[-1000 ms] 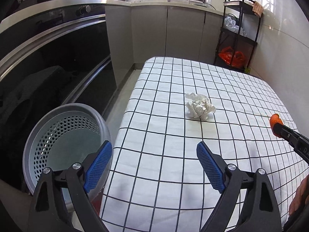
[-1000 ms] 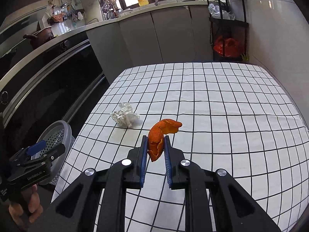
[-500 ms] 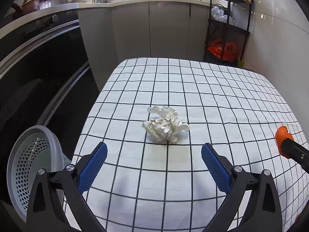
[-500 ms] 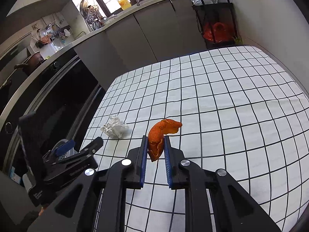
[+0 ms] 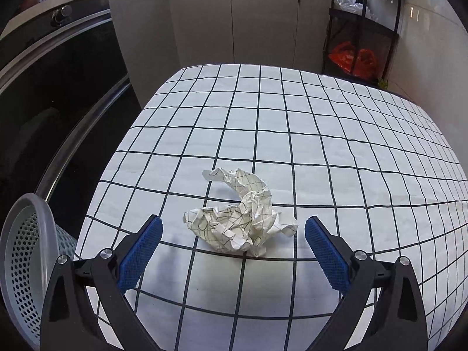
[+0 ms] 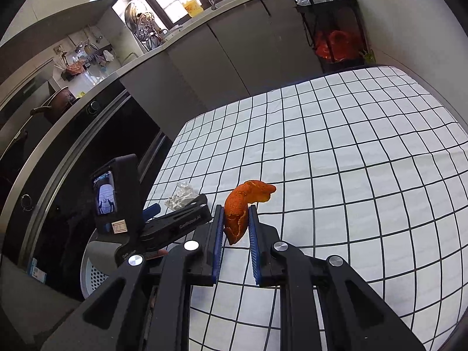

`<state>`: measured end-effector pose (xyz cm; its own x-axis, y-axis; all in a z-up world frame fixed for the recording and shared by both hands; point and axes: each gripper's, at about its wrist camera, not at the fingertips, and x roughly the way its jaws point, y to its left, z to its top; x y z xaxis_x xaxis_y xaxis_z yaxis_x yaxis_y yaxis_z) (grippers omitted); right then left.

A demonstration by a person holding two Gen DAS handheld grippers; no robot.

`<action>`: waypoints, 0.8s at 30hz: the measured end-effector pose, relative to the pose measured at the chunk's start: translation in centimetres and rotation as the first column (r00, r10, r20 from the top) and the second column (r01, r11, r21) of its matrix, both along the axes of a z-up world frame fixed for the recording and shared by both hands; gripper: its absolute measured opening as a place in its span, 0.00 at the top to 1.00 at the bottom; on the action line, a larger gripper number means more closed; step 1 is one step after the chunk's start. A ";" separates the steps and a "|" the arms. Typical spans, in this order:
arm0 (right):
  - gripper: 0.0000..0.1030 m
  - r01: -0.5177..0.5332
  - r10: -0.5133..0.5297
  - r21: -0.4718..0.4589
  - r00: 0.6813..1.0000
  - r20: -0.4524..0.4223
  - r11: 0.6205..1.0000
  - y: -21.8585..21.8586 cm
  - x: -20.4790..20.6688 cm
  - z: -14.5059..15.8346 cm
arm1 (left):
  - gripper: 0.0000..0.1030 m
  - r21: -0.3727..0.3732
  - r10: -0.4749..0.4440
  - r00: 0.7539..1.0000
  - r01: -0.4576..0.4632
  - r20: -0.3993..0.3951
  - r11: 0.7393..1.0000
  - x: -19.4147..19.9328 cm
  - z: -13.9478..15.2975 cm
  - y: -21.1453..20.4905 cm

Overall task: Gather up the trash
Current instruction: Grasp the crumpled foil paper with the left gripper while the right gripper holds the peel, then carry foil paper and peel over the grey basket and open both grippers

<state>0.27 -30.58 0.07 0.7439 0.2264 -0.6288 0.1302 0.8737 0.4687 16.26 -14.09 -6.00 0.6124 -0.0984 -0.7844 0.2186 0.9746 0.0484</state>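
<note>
At far left, standing beside the tabletop's (image 5: 292,152) left edge and below its level: perforated grey waste basket (image 5: 20,266), tilting into view, showing no contents in the visible part. Left tongs (image 5: 232,247) hovering low over the checked cloth, spread wide and gripping nothing, blue pads (image 5: 140,253) flanking the near end of the crumpled paper (image 5: 242,222). Paper resting on the cloth just ahead of the tongs, centred in the gap, long axis running from near centre to far left, widest at the near end; judged graspable by closing after a short advance. At right: right tongs (image 6: 236,228) clamping an orange peel (image 6: 244,204) above the cloth, curled tip pointing right. Left tongs clearly nearer the paper. Basket lying left of both tongs, likely receiving both pieces.
</note>
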 end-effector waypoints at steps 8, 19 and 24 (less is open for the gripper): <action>0.84 -0.007 0.007 0.000 1.000 -0.008 1.000 0.0 0.0 -0.2 | 0.39 0.001 0.001 1.000 -0.001 -0.024 1.000 0.5 -0.7 -0.6; 0.84 -0.029 0.028 -0.017 0.999 -0.023 0.999 0.9 0.5 -0.3 | 0.58 -0.031 -0.026 1.000 0.026 0.012 0.999 -2.7 2.4 1.9; 0.84 -0.050 0.049 -0.026 0.999 -0.020 0.998 2.0 0.5 -0.3 | 0.58 -0.022 -0.029 0.999 0.030 0.043 0.999 -5.7 4.4 4.5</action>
<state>0.74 -28.61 -0.26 0.7197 0.2457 -0.6494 0.0953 0.8915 0.4429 10.59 -9.62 -1.60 0.6419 -0.1340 -0.7550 0.2454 0.9687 0.0366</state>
